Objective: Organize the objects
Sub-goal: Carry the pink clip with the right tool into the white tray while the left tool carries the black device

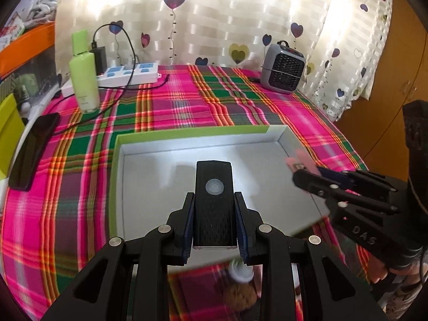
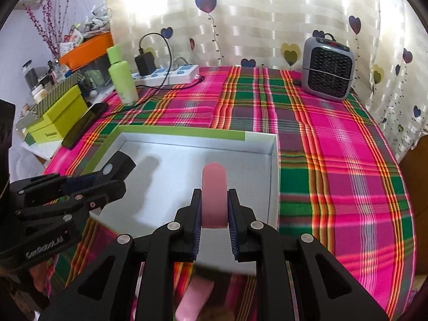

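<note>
My left gripper is shut on a black rectangular device with a round grey button, held over the near part of an open white box with a green rim. In the right wrist view my right gripper is shut on a pale pink oblong object, also above the box, near its right wall. Each gripper shows in the other's view: the right gripper with the pink object at the right, the left gripper with the black device at the left.
The box lies on a pink and green plaid cloth. At the back stand a green bottle, a power strip with a charger, and a grey heater. A dark phone lies left. Small items and a pink object lie near the front edge.
</note>
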A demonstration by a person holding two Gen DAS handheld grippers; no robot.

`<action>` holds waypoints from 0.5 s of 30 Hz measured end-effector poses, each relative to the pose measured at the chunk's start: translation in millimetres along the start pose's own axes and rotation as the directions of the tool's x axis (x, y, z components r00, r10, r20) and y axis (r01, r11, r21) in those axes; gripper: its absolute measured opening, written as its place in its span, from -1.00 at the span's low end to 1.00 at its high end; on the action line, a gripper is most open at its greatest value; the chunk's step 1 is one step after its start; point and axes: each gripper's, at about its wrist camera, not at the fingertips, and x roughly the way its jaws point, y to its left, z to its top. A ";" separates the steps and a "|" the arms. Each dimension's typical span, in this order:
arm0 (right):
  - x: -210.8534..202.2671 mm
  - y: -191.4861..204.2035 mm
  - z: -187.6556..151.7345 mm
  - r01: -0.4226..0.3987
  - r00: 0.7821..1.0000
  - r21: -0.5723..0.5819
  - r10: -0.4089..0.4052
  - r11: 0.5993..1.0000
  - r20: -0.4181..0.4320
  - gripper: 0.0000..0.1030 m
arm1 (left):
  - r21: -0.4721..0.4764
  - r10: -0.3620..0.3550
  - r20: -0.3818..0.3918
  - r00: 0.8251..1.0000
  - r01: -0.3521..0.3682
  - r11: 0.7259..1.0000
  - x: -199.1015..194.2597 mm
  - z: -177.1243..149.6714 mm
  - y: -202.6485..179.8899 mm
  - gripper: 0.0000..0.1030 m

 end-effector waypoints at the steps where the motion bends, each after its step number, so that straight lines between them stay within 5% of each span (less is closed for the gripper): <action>1: 2.9 -0.9 1.9 -0.002 1.000 0.000 0.002 1.000 -0.006 -0.64 | -0.008 -0.003 -0.002 1.000 0.003 1.000 3.1 3.3 1.1 -0.51; 15: 45.3 -10.6 24.6 0.014 0.997 0.006 -0.013 1.000 -0.078 -0.64 | -0.020 0.019 -0.071 0.997 -0.021 1.000 45.8 23.0 4.1 -0.51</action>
